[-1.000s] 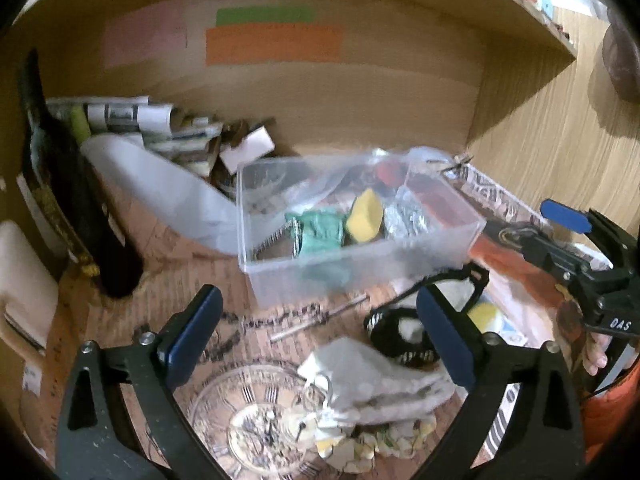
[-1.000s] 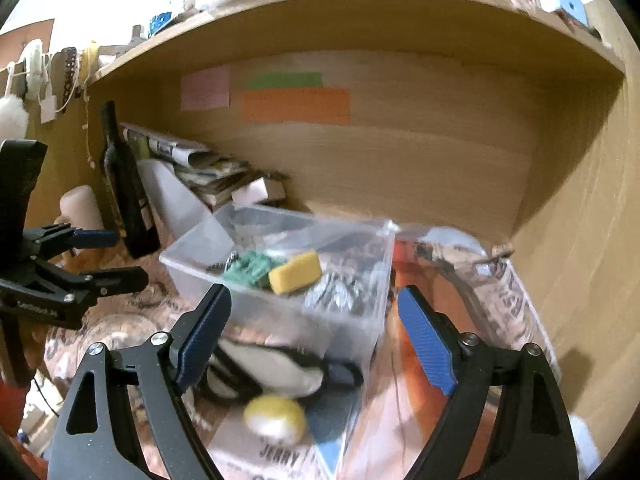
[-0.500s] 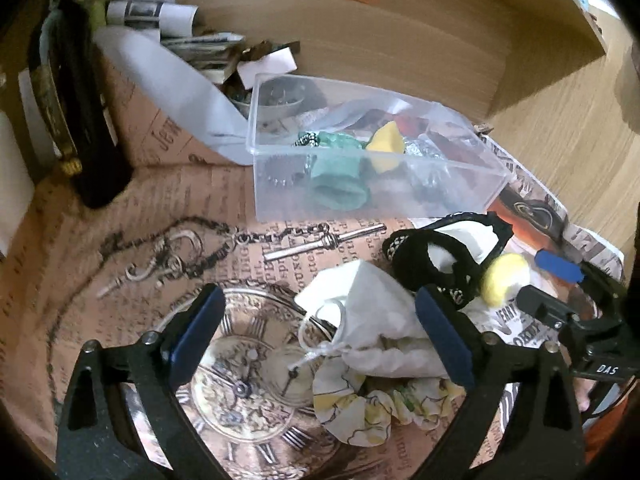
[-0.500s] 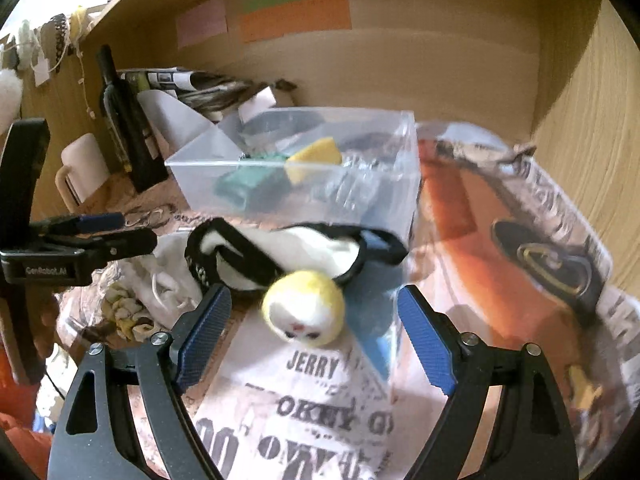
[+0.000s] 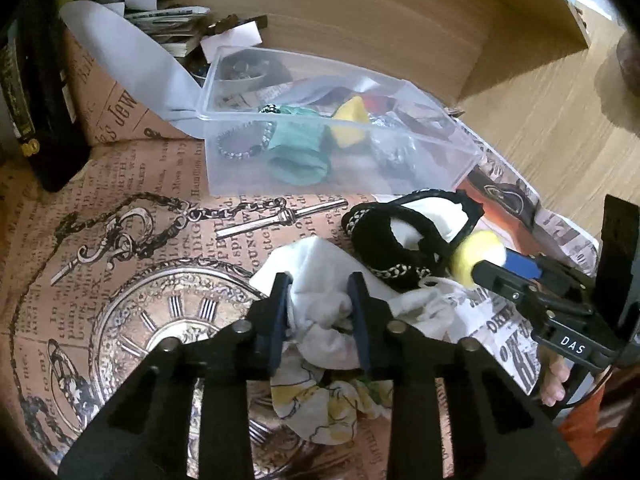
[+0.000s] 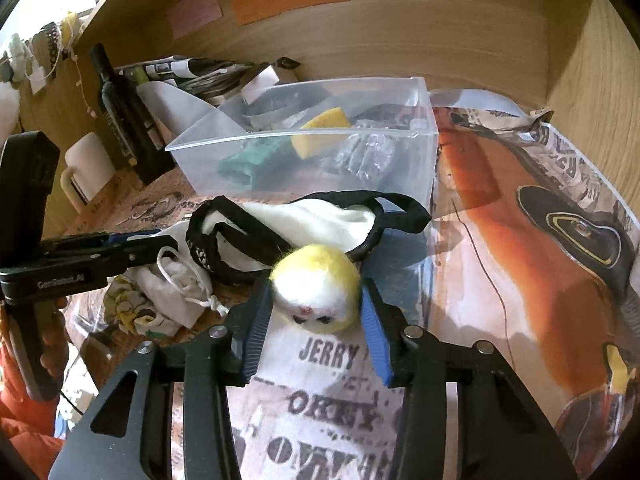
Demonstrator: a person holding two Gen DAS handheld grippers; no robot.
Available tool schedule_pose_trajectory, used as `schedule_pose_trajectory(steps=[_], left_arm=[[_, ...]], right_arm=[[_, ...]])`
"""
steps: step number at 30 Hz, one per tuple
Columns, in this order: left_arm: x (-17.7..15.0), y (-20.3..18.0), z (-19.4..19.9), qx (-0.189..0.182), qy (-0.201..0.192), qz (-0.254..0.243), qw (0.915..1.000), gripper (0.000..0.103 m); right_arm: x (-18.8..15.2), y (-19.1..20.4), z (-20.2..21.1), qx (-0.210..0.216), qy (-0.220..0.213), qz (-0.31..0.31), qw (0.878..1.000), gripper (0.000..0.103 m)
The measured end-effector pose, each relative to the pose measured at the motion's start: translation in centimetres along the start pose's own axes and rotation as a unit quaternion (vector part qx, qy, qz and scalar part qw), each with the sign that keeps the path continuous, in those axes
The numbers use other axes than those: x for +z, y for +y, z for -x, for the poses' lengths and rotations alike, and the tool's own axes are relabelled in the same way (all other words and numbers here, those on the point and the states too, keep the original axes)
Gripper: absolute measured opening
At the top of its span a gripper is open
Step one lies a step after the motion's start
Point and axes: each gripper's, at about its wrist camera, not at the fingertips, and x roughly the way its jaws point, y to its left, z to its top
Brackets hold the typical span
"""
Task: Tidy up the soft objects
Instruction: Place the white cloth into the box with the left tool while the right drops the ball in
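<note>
My left gripper (image 5: pixel 320 304) is shut on a white drawstring pouch (image 5: pixel 316 276) lying on the printed paper; the pouch also shows in the right wrist view (image 6: pixel 172 292). My right gripper (image 6: pixel 316 312) is shut on a yellow and white plush ball (image 6: pixel 316 284), which also shows in the left wrist view (image 5: pixel 476 252). A black and white fabric piece (image 6: pixel 304 220) lies between them. A yellow floral scrunchie (image 5: pixel 320 408) lies under the pouch. A clear plastic bin (image 6: pixel 304 148) behind holds a green cloth (image 5: pixel 298 148) and a yellow sponge (image 6: pixel 324 130).
A dark bottle (image 6: pixel 120 108) and a cream mug (image 6: pixel 82 168) stand at the left. Rolled newspapers (image 5: pixel 160 16) lie along the wooden back wall (image 6: pixel 400 40). A wooden side wall (image 6: pixel 600 80) closes the right. Printed paper (image 5: pixel 120 260) covers the surface.
Both grippers have lowered and closed: the left onto the white pouch, the right onto the plush ball. Both were open before.
</note>
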Motion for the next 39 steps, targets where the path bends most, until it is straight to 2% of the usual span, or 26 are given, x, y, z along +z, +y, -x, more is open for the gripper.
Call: schedule_pose_trajectory(steps=[1,4,15,25,30,39], left_arm=[[0.1,0.1,0.1,-0.004,0.000,0.003,1.0000,0.023],[0.4,0.1,0.8,-0.012,-0.007,-0.002,0.9999,0.021],[2.4,-0.2,5.0,0.010,-0.065,-0.016,0.9977,0.020],[6.3,-0.7,7.6,0.024,-0.131,-0.032,0.9906,0.020],[8.7,-1.3,7.5,0.025,-0.156,-0.036,0.9868,0.020],[12.2,-1.8,4.2,0.035,-0.152,-0.050,0.9865,0.020]], right_arm=[[0.1,-0.1,0.1,-0.001,-0.003,0.000,1.000,0.040],[0.4,-0.2,0.8,-0.004,-0.015,-0.001,1.000,0.040],[2.3,-0.4,3.5,-0.018,-0.069,0.008,0.997,0.040],[4.7,-0.5,4.6,-0.024,-0.112,0.022,0.993,0.040],[6.0,-0.8,4.5,-0.024,-0.123,0.028,0.992,0.040],[8.5,-1.4,3.3,-0.022,-0.132,0.038,0.990,0.040]])
